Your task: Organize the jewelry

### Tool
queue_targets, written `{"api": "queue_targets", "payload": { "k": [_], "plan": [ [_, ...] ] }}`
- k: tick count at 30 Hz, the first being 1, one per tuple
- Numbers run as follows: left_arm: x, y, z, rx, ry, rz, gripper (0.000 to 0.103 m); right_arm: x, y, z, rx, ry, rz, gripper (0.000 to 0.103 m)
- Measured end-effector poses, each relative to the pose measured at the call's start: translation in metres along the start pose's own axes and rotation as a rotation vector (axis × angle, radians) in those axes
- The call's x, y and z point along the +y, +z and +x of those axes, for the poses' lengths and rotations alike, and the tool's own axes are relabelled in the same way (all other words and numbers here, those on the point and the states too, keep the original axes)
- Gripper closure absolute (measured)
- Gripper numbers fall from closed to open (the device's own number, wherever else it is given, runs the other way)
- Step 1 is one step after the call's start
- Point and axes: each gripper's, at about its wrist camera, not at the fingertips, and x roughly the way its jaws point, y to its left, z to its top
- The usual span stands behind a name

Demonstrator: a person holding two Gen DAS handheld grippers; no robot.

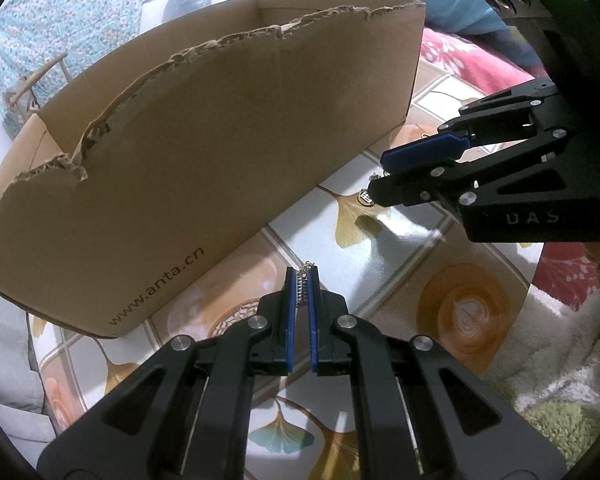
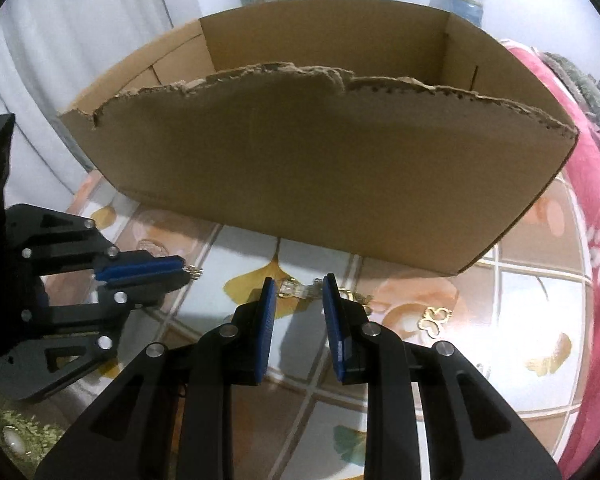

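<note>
Ginkgo-leaf tiles pattern the glossy desk (image 2: 532, 280), with pink and pale bedding bunched around its edges.

Nearest in the left wrist view, the left gripper (image 1: 303, 276) has its jaws closed on a thin silver chain (image 1: 302, 286), whose links run down between the blue pads and poke out at the tips. It hangs just above the desk, in front of the box's near wall.

The right gripper (image 2: 298, 290) has its jaws open, set either side of a small pale, clear-looking piece (image 2: 294, 289) that lies on the desk with gold jewelry (image 2: 350, 295) just beside it. Whether a pad already touches it is hard to tell at this angle. Toward the desk's right edge lies a gold butterfly-shaped charm (image 2: 435, 319), apart from the rest.

Behind all this stands a large cardboard box (image 2: 320, 168) with a torn top edge, occupying the far half of the desk. Its inside floor is hidden by the near wall, so what it already holds cannot be seen.

Judging from this, the task is in progress: one chain is gripped but not yet dropped in, and at least three pieces are left on the desk.
</note>
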Motion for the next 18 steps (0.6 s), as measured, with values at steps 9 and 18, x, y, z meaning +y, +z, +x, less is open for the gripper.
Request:
{"api": "queue_targets", "payload": {
  "k": [9,18],
  "plan": [
    [0.0018,-0.0004,-0.0002,-0.001,-0.002,0.001,0.098,-0.0031,-0.0025,0.0053,0.013,0.099,0.063,0.082],
    [0.0020,-0.0002,-0.0001,-0.002,-0.002,0.001,0.098,0.0009,-0.0076,0.0077,0.034,0.245,0.093,0.082]
  ]
}}
